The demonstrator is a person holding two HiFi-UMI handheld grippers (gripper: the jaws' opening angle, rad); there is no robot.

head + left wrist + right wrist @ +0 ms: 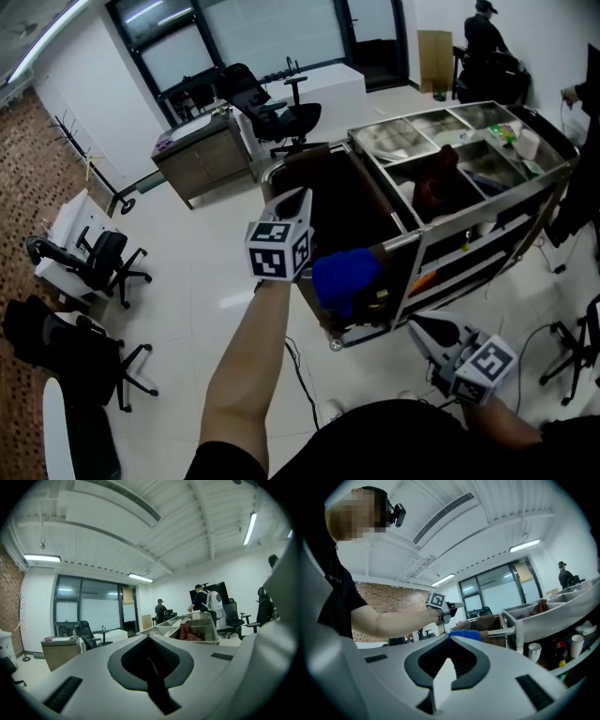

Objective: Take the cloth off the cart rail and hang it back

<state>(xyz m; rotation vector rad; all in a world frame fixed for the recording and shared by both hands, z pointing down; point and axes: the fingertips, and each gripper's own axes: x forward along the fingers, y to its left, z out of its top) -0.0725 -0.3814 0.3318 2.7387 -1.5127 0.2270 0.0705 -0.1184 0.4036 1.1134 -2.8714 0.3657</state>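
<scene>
**cloth sits right of your left gripper, on the rail's near end**

- cart (497, 202): steel, open trays on top. it runs away from you to the upper right. the near end faces you, with a dark bag (319, 192) slung there.
- cloth (345, 279): blue, bunched and draped over the rail (398, 244) at the near corner of the cart. it is not off the rail yet, so the task looks to be at its first step.
- rail axis: from the right gripper view the bar runs level, from the cloth toward the tray end. the cloth hangs down across it, so my read is that lifting it up and toward you should clear the bar.
- left gripper (298, 195): raised, with its marker cube just beside the cloth, up and to its left. its tip points past the cloth, over the bag. in its own view the jaws are clenched together on nothing, and the cloth is out of that frame.
- right gripper (414, 325): low by the cart's bottom corner, tip angled up toward the cloth and well below it. its jaws are also closed and empty. its view has the cloth dead ahead, just over the tip.
- call: your left is the nearer hand, but it is aimed too high. tip it down and to the right, and open the jaws before you reach. the right is lined up better but has further to travel.
</scene>
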